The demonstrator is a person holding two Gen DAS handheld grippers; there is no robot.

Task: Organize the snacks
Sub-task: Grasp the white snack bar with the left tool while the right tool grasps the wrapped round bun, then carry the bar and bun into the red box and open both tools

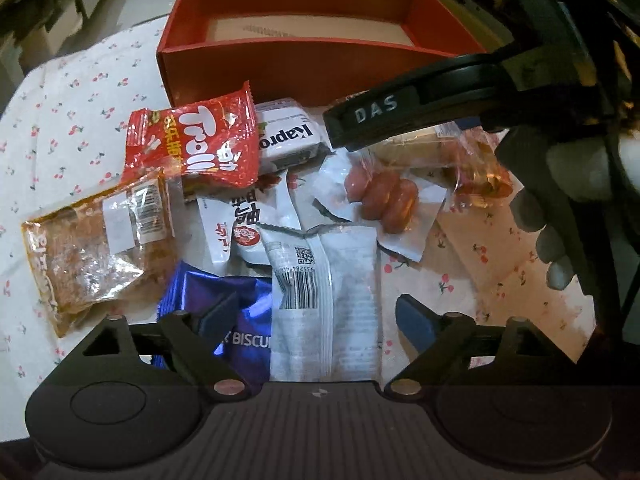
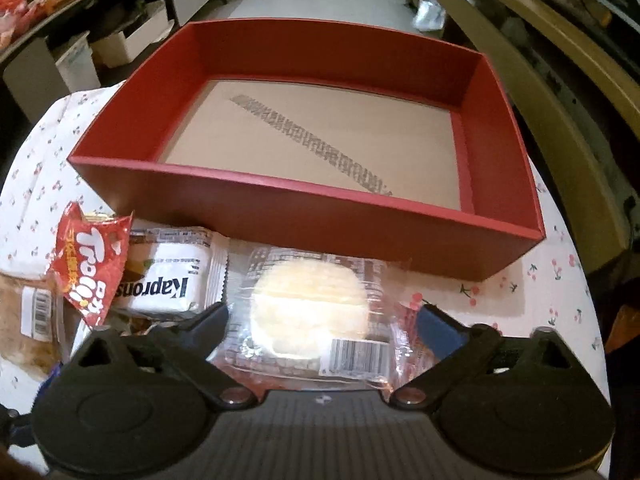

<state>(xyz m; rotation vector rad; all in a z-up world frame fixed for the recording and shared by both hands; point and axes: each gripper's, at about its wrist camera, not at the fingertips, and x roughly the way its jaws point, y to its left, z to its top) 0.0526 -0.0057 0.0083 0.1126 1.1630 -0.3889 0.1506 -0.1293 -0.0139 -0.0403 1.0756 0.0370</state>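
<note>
a white cloth with small red cherry prints (image 2: 560,280) covers the tabletop. far left, a dark shelf (image 2: 52,12) holds colourful packets, with white storage bins (image 2: 132,36) beneath. a wooden frame (image 2: 560,92) runs along the right.
</note>
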